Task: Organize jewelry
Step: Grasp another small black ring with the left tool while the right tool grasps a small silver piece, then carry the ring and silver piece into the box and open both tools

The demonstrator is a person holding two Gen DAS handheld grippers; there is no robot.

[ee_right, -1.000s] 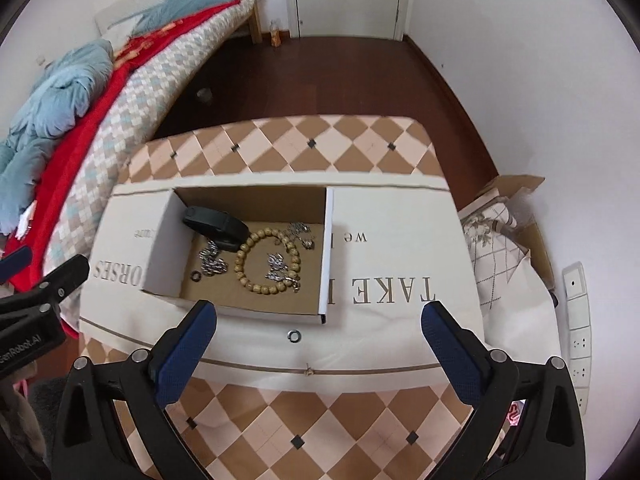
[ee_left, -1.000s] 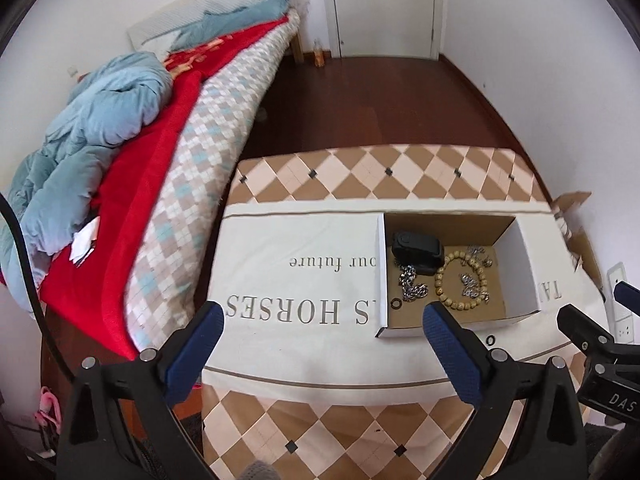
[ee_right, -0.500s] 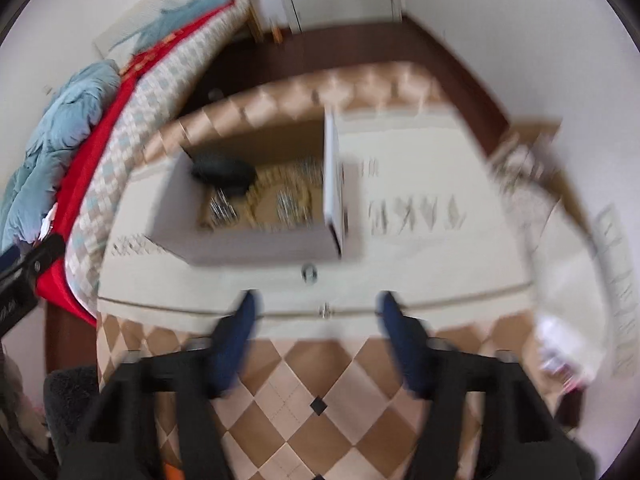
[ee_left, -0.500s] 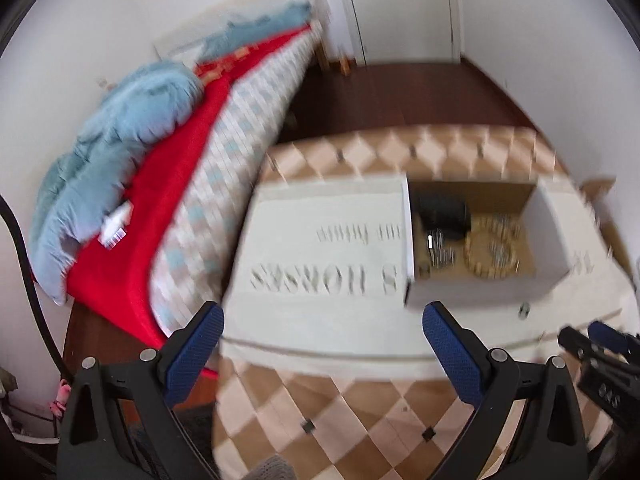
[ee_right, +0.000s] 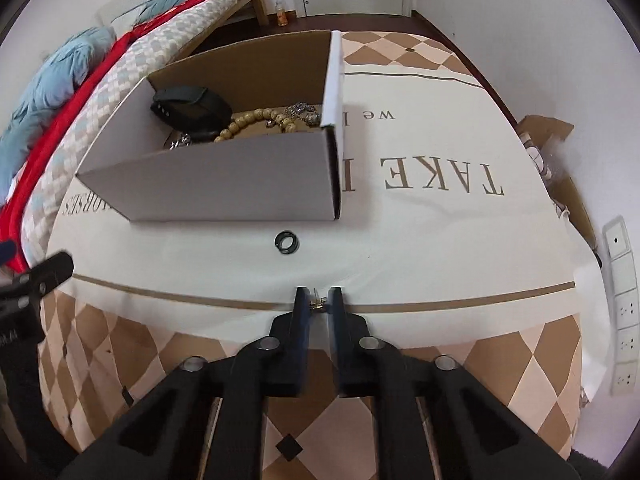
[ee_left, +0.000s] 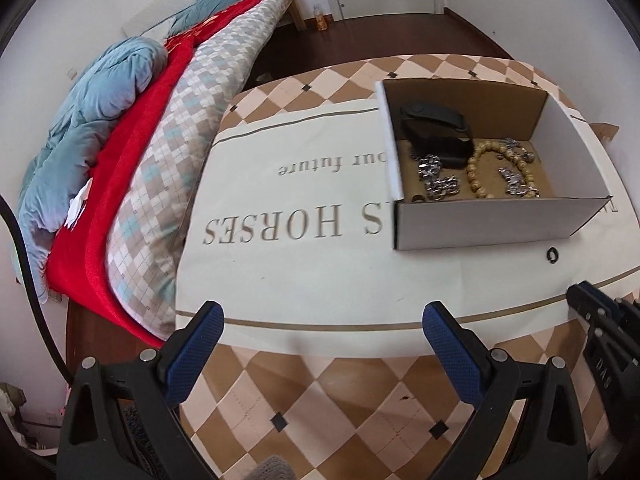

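Note:
A cardboard box (ee_left: 480, 224) (ee_right: 224, 184) on the table holds a black watch (ee_left: 436, 128), a wooden bead bracelet (ee_left: 476, 172) and silver chains (ee_left: 436, 184). A black ring (ee_right: 285, 242) (ee_left: 552, 255) lies on the cloth just in front of the box. My right gripper (ee_right: 319, 300) is low at the table's near edge, its jaws nearly closed around a small gold earring (ee_right: 318, 303). My left gripper (ee_left: 320, 332) is open and empty, above the near left of the table.
The table wears a cream cloth (ee_left: 280, 240) with printed letters and a checked border. A bed (ee_left: 132, 128) with red and blue bedding runs along the left. A cardboard carton (ee_right: 560, 168) and a wall socket strip (ee_right: 624, 320) are at the right.
My right gripper dropped to the near table edge and closed its jaws around the small earring. My left gripper lowered and stayed open.

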